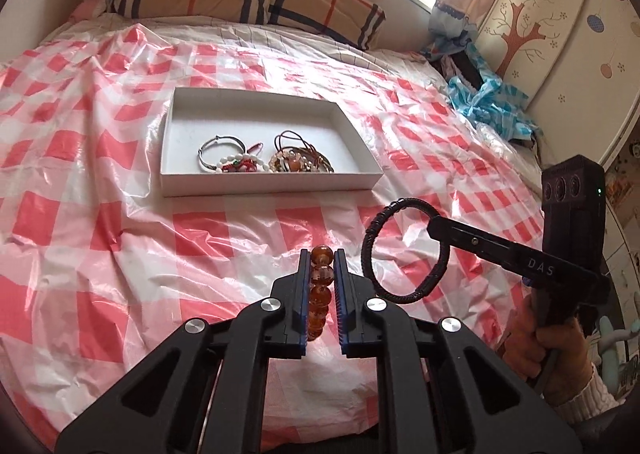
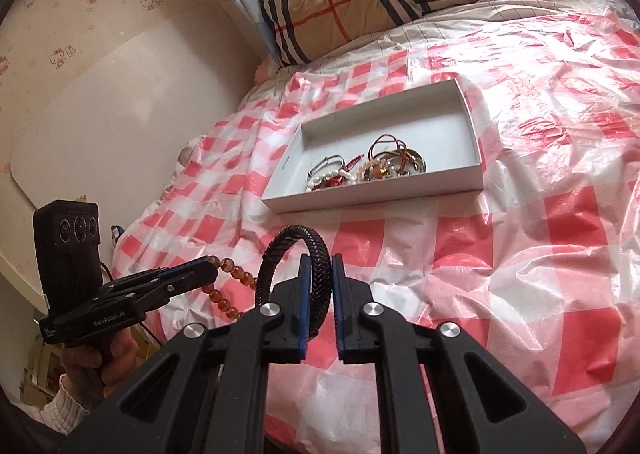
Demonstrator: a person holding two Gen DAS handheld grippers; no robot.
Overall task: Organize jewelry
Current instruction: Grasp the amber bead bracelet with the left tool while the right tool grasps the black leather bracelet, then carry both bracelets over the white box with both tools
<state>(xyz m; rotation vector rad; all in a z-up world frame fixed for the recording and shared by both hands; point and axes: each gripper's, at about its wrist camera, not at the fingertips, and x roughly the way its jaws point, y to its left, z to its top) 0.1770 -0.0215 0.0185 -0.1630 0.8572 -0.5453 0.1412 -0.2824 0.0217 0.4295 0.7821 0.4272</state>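
Checked bed cover (image 1: 120,254), amber bead bracelet (image 1: 321,286) edge-on, black braided bracelet (image 2: 316,274) upright

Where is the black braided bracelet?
The right gripper holds the black braided bracelet up over the checked sheet, near the white box.

Amber bead bracelet (image 1: 320,286) clamped upright above the bed; black braided bracelet (image 2: 316,274) likewise lifted; shallow white box (image 1: 256,184) on checked plastic sheet, silver bangle (image 1: 218,152), bead strings, cords heaped at its near edge
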